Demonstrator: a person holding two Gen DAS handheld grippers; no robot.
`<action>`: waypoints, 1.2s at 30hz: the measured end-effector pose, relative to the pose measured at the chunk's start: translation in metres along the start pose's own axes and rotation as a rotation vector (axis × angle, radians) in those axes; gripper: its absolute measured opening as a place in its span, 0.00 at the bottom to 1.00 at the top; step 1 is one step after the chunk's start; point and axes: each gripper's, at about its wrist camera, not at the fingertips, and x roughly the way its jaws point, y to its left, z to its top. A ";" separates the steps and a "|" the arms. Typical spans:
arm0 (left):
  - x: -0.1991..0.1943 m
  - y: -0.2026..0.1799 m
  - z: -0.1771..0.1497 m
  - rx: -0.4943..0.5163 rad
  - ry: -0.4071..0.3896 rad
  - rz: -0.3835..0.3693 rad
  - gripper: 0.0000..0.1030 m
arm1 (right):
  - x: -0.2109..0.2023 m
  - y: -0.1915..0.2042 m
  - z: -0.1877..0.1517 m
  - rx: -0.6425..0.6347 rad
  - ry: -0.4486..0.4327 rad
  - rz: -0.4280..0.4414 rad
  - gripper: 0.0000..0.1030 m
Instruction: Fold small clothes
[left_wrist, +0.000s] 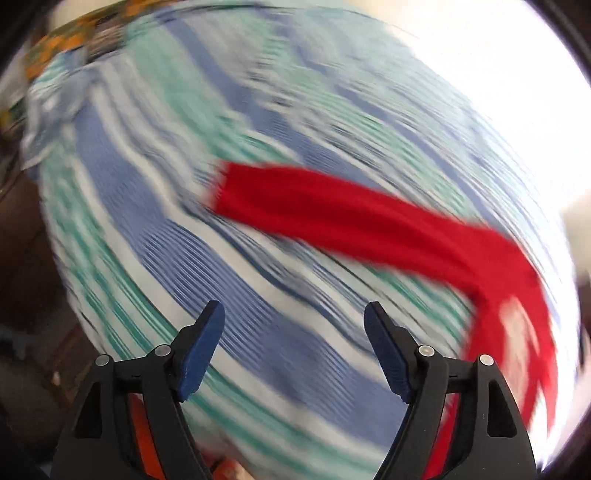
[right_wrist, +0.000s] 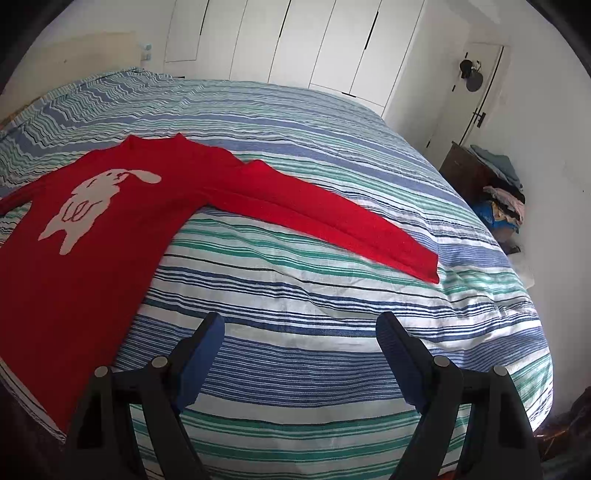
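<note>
A red sweater (right_wrist: 122, 218) with a pale rabbit figure on its chest lies flat on the striped bedspread (right_wrist: 332, 314). One long sleeve (right_wrist: 332, 218) stretches out to the right. My right gripper (right_wrist: 299, 321) hovers open above bare bedspread, in front of that sleeve, with nothing between its fingers. The left wrist view is heavily blurred. It shows the sweater's other sleeve (left_wrist: 332, 210) stretched across the bedspread (left_wrist: 184, 240), with part of the red body at the right edge. My left gripper (left_wrist: 295, 310) stands open over the stripes, short of the sleeve, holding nothing.
White wardrobe doors (right_wrist: 295, 40) run behind the bed. A white door (right_wrist: 476, 88) is at the far right. A dark nightstand (right_wrist: 465, 170) with a heap of clothes (right_wrist: 502, 192) stands beside the bed's right edge. Something orange-patterned (left_wrist: 55, 44) sits past the bedspread's far left corner.
</note>
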 end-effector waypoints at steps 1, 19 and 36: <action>-0.008 -0.021 -0.020 0.062 0.022 -0.050 0.78 | -0.003 0.003 0.001 0.017 -0.006 0.028 0.81; -0.007 -0.148 -0.193 0.667 0.182 0.017 0.81 | 0.007 0.108 -0.051 -0.155 0.295 0.466 0.81; -0.013 -0.121 -0.146 0.351 0.042 -0.082 0.81 | -0.010 0.040 -0.026 0.130 0.058 0.367 0.81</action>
